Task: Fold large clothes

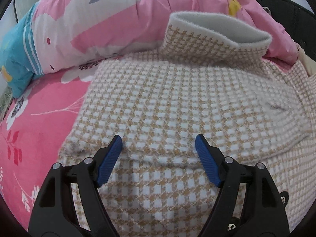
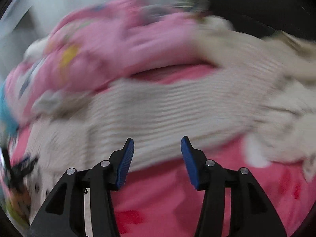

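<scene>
Both grippers I see empty: left gripper [image 1: 159, 141] gapes wide above the checked sweater [image 1: 177, 102] spread on the pink sheet [image 1: 39, 122]; right gripper [image 2: 157, 143] stands half-parted, view blurred.

We see soft, even indoor light in both fisheye views, with no glare and only faint shadow under the left gripper [image 1: 159, 140]. The checked garment [image 1: 177, 102] is sharp at centre, bowed toward the dark rim. The right wrist view is smeared by motion blur; only the right gripper [image 2: 157, 141] stays crisp.
</scene>
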`<act>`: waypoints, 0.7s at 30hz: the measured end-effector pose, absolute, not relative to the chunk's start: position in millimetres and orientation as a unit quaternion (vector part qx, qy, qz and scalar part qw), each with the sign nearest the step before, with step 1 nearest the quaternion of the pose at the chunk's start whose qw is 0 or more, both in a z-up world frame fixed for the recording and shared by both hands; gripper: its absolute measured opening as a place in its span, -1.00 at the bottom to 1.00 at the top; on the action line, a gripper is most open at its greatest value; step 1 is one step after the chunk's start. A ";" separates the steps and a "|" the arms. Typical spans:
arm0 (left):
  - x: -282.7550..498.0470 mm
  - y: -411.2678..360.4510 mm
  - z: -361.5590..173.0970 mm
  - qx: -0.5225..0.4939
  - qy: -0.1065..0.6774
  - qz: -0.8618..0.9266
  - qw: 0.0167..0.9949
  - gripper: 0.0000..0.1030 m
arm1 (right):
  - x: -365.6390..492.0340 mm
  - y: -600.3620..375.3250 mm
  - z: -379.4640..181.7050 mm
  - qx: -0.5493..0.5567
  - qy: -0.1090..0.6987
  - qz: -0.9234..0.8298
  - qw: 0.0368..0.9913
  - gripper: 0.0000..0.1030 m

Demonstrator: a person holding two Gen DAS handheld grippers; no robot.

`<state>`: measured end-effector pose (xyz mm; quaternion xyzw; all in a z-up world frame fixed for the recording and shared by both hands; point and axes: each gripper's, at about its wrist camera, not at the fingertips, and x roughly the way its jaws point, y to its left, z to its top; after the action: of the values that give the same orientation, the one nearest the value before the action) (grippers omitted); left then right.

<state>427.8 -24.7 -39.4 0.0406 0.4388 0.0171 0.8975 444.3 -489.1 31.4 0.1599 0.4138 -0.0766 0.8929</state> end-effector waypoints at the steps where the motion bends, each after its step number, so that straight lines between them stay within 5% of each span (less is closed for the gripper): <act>1: 427.0 -25.0 -39.9 0.041 0.437 0.018 0.898 0.43 | 441.8 -508.4 32.2 0.180 0.406 -0.095 0.891 -0.05; 11: 423.3 -25.5 -40.8 0.040 0.434 0.017 0.900 0.45 | 455.0 -615.3 37.7 0.263 0.355 -0.161 0.883 -0.08; 21: 427.2 -19.7 -42.0 0.040 0.436 0.017 0.899 0.46 | 485.7 -635.7 17.8 0.265 0.367 -0.171 0.875 -0.43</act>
<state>427.2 -19.7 -42.0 0.0404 0.4358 0.0172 0.8990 485.7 -635.7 17.8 0.2653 0.3670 -0.1707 0.8751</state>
